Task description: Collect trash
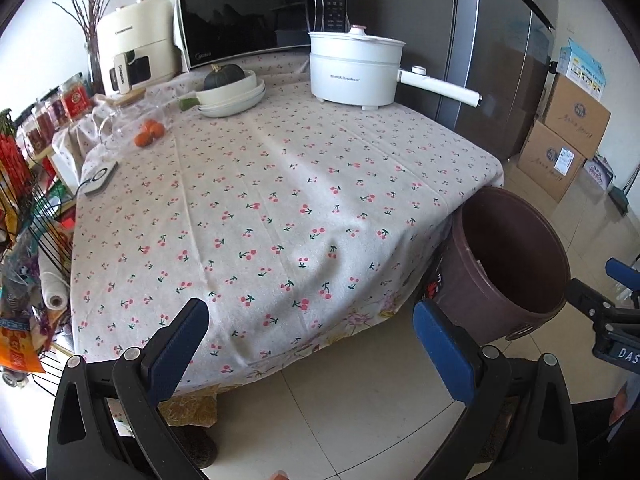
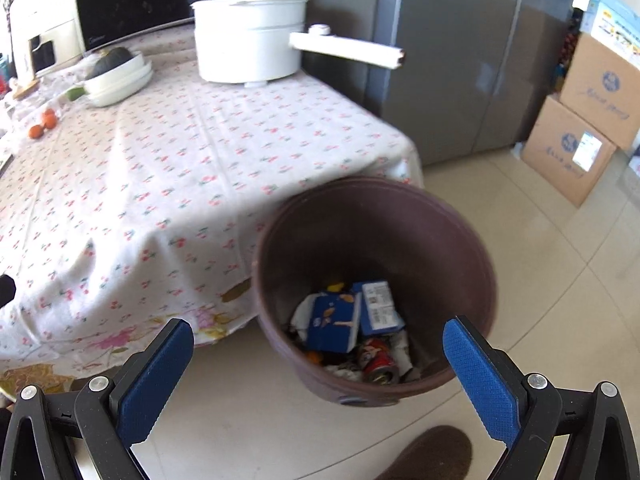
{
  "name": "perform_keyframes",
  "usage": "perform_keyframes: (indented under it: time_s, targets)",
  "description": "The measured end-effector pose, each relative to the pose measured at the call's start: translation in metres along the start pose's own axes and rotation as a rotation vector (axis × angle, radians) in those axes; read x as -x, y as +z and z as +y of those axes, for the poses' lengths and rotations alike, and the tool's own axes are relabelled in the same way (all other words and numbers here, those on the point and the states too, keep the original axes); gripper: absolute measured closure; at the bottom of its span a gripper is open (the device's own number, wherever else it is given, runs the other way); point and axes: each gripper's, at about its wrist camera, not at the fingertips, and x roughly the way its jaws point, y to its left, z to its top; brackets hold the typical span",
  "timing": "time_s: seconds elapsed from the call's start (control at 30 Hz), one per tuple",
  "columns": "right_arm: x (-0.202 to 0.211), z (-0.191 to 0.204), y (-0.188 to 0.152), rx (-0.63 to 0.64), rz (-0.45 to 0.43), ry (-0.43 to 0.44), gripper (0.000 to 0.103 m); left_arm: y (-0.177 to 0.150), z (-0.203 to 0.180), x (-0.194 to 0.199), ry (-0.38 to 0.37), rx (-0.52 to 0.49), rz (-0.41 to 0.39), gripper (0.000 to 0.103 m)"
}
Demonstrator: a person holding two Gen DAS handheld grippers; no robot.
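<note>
A brown round trash bin (image 2: 376, 280) stands on the floor by the table's near right corner; it also shows in the left wrist view (image 1: 508, 264). Inside lie a blue carton (image 2: 334, 322), a blue and white box (image 2: 380, 306), a red can (image 2: 376, 360) and crumpled white paper. My right gripper (image 2: 318, 356) is open and empty, held above the bin's near rim. My left gripper (image 1: 310, 336) is open and empty, over the front edge of the table with the cherry-print cloth (image 1: 280, 200). The right gripper's fingers (image 1: 624, 276) show at the left view's right edge.
On the table stand a white electric pot (image 1: 356, 68) with a long handle, a microwave (image 1: 260, 12), an air fryer (image 1: 136, 48), stacked white dishes holding a dark squash (image 1: 232, 88), oranges (image 1: 148, 132) and a white device (image 1: 100, 178). A grey fridge (image 2: 460, 60), cardboard boxes (image 2: 580, 120), left rack (image 1: 28, 240).
</note>
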Motion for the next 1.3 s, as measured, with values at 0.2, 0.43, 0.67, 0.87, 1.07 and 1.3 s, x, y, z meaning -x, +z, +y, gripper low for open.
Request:
perform_keyframes:
  time_s: [0.2, 0.43, 0.67, 0.87, 1.07, 1.3]
  targets:
    - [-0.004, 0.011, -0.007, 0.017, -0.019, -0.043, 0.001, -0.002, -0.002, 0.009, -0.024, 0.01, -0.032, 0.0]
    - [0.001, 0.013, -0.008, 0.026, -0.069, -0.076, 0.001, -0.004, -0.008, 0.017, -0.024, 0.025, -0.073, 0.0]
    - [0.007, 0.012, -0.008, 0.014, -0.1, -0.069, 0.001, -0.007, -0.008, 0.016, -0.026, 0.027, -0.055, 0.0]
    - [0.008, 0.015, -0.009, 0.013, -0.108, -0.063, 0.001, -0.007, -0.01, 0.016, -0.028, 0.025, -0.056, 0.0]
    - [0.01, 0.014, -0.009, 0.009, -0.117, -0.061, 0.001, -0.008, -0.012, 0.014, -0.027, 0.023, -0.048, 0.0]
    - [0.012, 0.013, -0.008, 0.002, -0.126, -0.064, 0.001, -0.01, -0.013, 0.013, -0.029, 0.022, -0.044, 0.0]
